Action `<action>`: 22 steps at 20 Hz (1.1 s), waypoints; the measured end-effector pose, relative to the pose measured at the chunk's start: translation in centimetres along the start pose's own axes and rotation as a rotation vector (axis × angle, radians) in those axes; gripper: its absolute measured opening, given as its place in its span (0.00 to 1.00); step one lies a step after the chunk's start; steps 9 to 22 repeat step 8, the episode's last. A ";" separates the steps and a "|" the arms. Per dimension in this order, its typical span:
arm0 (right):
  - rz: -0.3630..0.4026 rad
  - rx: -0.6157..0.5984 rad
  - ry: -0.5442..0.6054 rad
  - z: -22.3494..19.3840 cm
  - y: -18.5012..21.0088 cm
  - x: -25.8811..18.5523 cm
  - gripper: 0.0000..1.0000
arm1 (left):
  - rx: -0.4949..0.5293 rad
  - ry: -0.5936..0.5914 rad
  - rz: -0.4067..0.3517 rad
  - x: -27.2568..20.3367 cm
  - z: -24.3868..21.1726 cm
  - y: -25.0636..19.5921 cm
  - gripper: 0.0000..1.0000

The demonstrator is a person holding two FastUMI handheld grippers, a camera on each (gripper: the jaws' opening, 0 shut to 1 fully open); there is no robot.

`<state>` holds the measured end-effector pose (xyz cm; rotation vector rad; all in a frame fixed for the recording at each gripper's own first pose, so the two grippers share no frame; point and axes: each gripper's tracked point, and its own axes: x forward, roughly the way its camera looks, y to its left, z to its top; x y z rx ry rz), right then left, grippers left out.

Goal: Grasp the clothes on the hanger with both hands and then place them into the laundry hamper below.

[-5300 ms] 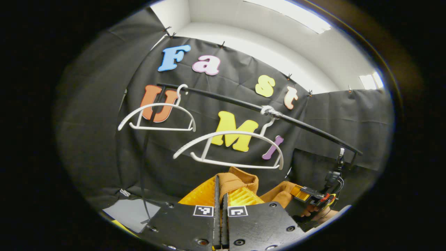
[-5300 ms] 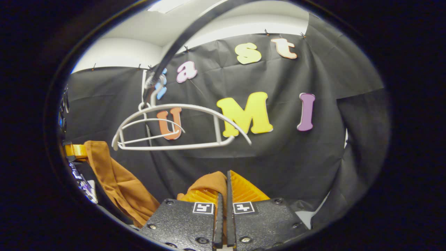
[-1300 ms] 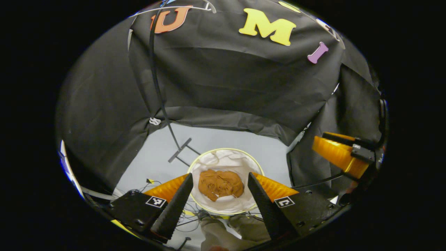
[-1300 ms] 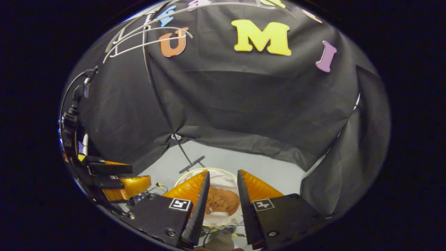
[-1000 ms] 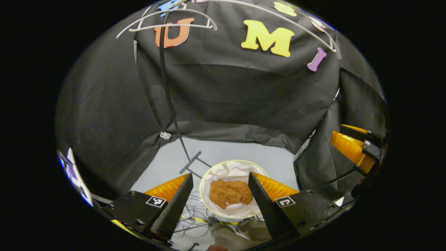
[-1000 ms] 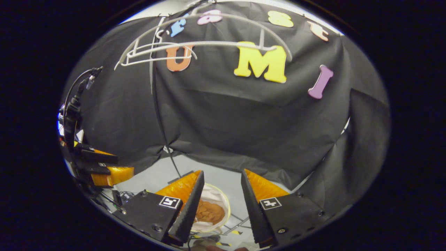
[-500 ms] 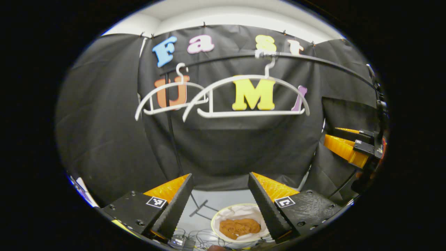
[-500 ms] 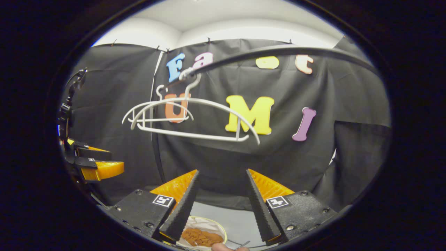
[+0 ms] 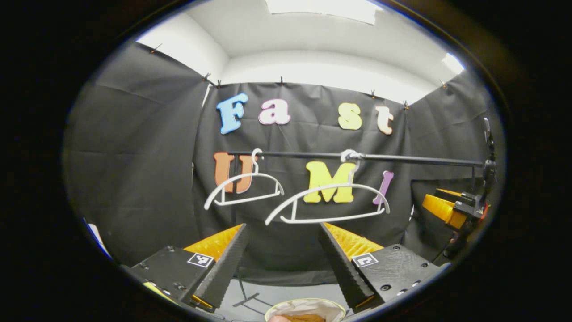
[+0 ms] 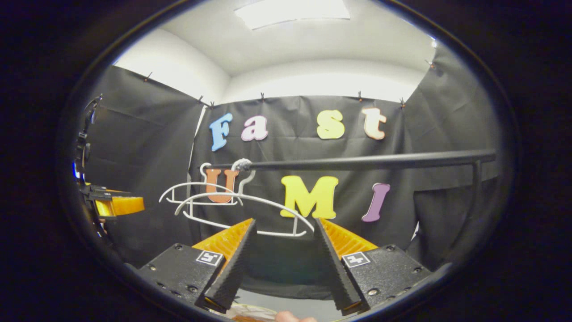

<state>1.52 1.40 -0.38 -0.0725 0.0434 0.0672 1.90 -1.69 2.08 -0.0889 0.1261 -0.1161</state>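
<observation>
Two grippers, both held level and facing the booth's back wall. Left gripper [image 9: 282,250]: jaws spread wide apart, nothing between them; in the right gripper view it shows at the far left edge [image 10: 117,205]. Right gripper [image 10: 283,245]: jaws likewise parted and empty; in the left gripper view it shows at the far right edge [image 9: 447,206]. One black rail [image 9: 402,158], horizontal, running across the wall cloth, with an upright post [image 10: 476,183] at its right end. Two white hangers, both bare: the nearer hanger [image 9: 328,202] hooked on the rail near its middle and slightly tilted, the farther hanger [image 9: 243,188] hooked near the rail's left end. One laundry hamper [image 9: 331,304], round, pale-rimmed with a white lining, on the grey floor [image 9: 286,293] below the rail, cut off by the bottom edge of the left gripper view. One item of clothes [image 9: 308,318], orange-brown, lying inside the hamper, only its upper edge visible. One black stand base [image 9: 246,298] on the floor, just left of the hamper.
</observation>
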 end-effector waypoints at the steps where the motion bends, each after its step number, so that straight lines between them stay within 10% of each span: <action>1: -0.008 0.008 -0.015 0.5 0.4 -0.2 0.83 | 0.002 -0.032 -0.003 -0.5 1.0 0.4 1.00; 22: -0.062 0.058 -0.037 1.2 1.7 -2.6 0.89 | 0.049 -0.173 -0.023 -3.6 3.6 1.7 1.00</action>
